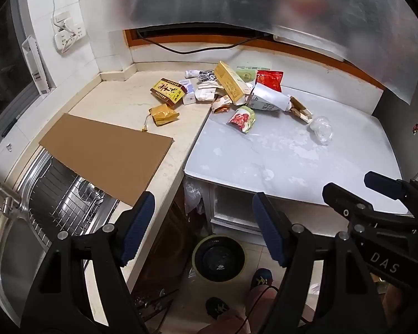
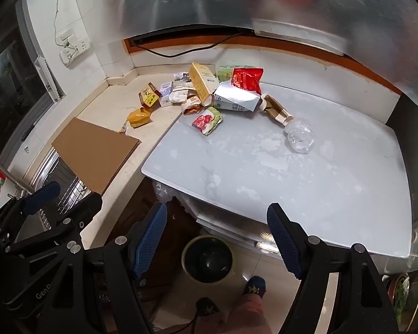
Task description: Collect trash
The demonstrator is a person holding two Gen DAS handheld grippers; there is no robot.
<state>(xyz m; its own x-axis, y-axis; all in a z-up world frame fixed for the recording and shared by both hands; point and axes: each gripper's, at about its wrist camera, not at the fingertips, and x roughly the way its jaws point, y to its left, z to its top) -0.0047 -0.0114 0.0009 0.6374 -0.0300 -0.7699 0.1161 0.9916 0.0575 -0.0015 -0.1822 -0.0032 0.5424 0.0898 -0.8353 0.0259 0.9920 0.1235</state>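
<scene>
A pile of trash lies at the back of the counter: a yellow-brown box (image 1: pixel 168 91) (image 2: pixel 149 96), a yellow pouch (image 1: pixel 163 114) (image 2: pixel 139 117), a tall yellow carton (image 1: pixel 231 82) (image 2: pixel 202 82), a silver milk carton (image 1: pixel 267 98) (image 2: pixel 238 98), a red bag (image 1: pixel 269 80) (image 2: pixel 247 79), a fruit-print packet (image 1: pixel 242 119) (image 2: pixel 207 120), and crumpled clear plastic (image 1: pixel 321 129) (image 2: pixel 299 136). My left gripper (image 1: pixel 203 228) (image 2: pixel 61 197) is open and empty, held above the floor. My right gripper (image 2: pixel 217 236) (image 1: pixel 351 186) is open and empty beside it. A round bin (image 1: pixel 218 258) (image 2: pixel 207 258) stands on the floor below.
A cardboard sheet (image 1: pixel 108 156) (image 2: pixel 94 153) partly covers the steel sink (image 1: pixel 41 203) on the left. A white tabletop (image 1: pixel 292 156) (image 2: pixel 292 172) adjoins the beige counter (image 1: pixel 119 103). A plastic sheet (image 1: pixel 264 0) hangs at the back. The person's feet (image 2: pixel 253 284) stand by the bin.
</scene>
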